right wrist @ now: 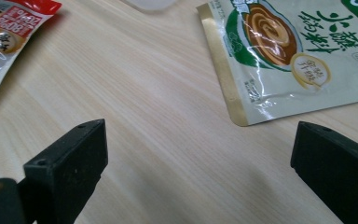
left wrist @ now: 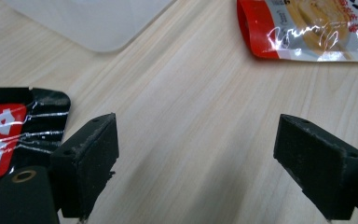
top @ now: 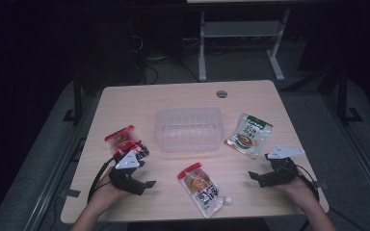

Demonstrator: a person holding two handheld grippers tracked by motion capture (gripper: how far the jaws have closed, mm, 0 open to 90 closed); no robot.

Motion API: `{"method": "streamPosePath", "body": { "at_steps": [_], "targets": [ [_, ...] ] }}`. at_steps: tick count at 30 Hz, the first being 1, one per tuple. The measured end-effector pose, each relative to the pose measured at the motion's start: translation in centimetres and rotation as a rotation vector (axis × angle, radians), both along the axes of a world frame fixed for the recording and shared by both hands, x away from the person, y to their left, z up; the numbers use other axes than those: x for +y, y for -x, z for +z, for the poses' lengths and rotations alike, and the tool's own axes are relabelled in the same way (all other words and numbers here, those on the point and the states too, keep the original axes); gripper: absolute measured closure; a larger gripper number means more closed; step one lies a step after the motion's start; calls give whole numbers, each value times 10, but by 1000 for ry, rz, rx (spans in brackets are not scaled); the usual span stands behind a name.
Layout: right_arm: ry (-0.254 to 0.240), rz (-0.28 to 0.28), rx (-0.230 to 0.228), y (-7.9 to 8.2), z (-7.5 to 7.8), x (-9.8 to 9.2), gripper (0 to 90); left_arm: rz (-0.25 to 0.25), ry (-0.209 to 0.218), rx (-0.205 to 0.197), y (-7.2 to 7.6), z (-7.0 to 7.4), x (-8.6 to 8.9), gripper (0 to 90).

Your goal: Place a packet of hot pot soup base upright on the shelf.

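Sitting bare mid-table, clear plastic tub (top: 189, 129) holds nothing; left claw (top: 144, 174) and right claw (top: 259, 169) both gape apart.

We see a matt pale wood-grain table (top: 139, 103), smooth. The container (top: 189, 129) is frosted translucent plastic. All three pouches are glossy crinkled foil-plastic: the red-and-black pouch (left wrist: 9, 130), the spouted pouch (top: 201, 188), the green-and-white pouch (right wrist: 289, 56). Left gripper (left wrist: 198, 161) and right gripper (right wrist: 200, 165) pads look matt black, slightly rough, foam-like.
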State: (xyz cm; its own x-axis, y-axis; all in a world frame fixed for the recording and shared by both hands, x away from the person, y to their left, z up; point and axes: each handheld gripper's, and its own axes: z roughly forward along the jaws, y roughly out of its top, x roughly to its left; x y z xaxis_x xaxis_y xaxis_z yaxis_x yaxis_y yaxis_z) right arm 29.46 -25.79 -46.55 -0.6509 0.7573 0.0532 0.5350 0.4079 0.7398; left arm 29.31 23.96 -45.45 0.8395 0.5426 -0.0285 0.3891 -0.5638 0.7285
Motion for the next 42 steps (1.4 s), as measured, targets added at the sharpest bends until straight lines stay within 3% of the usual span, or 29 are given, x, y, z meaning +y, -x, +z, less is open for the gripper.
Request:
{"method": "streamPosePath", "body": {
  "at_steps": [2, 11, 12, 20, 21, 25, 32, 39, 42],
  "targets": [
    [-5, 6, 5, 1, 1, 1, 35, 6, -4, 4, -1, 3, 3, 169],
    [-5, 25, 17, 2, 0, 2, 34, 57, 6, 40, -12, 15, 14, 591],
    [-5, 25, 17, 2, 0, 2, 34, 62, 3, 52, -14, 17, 16, 591],
    [9, 36, 34, 4, 1, 6, 37, 84, -4, 77, -24, 26, 29, 887],
    [12, 37, 22, 5, 4, 7, 39, 97, -13, 91, -25, 28, 30, 897],
    [5, 31, 22, 6, 5, 7, 39, 121, -11, 85, -30, 33, 33, 898],
    [2, 36, 35, 6, 3, 6, 40, 155, -20, 58, -48, 42, 37, 899],
    [-12, 26, 37, 4, 1, 4, 42, 183, -56, 24, -68, 48, 40, 899],
    [-9, 29, 34, 4, 1, 4, 43, 200, -44, 12, -74, 51, 42, 899]
  ]
}}
